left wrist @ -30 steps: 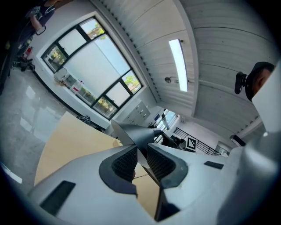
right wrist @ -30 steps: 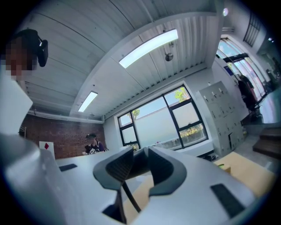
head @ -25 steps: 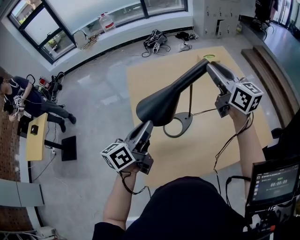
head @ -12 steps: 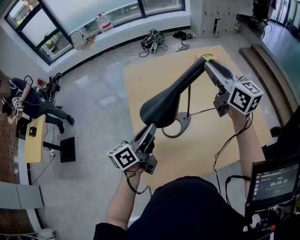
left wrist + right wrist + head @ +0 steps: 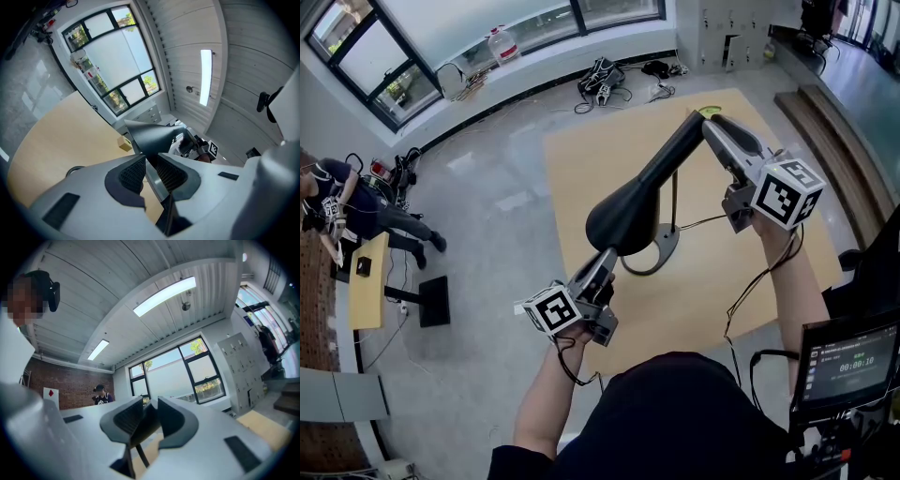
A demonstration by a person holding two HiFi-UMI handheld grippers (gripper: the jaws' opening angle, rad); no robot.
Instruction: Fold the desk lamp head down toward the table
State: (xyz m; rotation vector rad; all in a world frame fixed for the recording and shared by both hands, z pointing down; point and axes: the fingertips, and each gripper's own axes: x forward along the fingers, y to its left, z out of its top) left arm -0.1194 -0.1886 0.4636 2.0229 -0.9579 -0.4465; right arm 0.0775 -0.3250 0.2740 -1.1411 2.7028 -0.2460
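A black desk lamp stands on the tan table (image 5: 581, 169) on a ring base (image 5: 661, 251), with a thin upright stem. Its long arm (image 5: 675, 155) slopes down to the left and ends in a flared head (image 5: 623, 214). My left gripper (image 5: 605, 262) is shut on the head's lower rim. In the left gripper view the thin rim (image 5: 150, 136) sits pinched between the gripper's (image 5: 149, 171) ribbed pads. My right gripper (image 5: 709, 127) is clamped on the arm's top end by the joint. Its jaws (image 5: 149, 417) have just closed a little around that dark arm.
A small yellow-green item (image 5: 711, 112) lies at the table's far edge. Cables (image 5: 605, 80) and a water bottle (image 5: 500, 42) lie on the floor by the windows. A person (image 5: 337, 202) sits at a small desk far left. A monitor (image 5: 848, 361) stands at lower right.
My left gripper has come down a little with the lamp head, and the arm tilts slightly lower. The right gripper has stayed at the joint.
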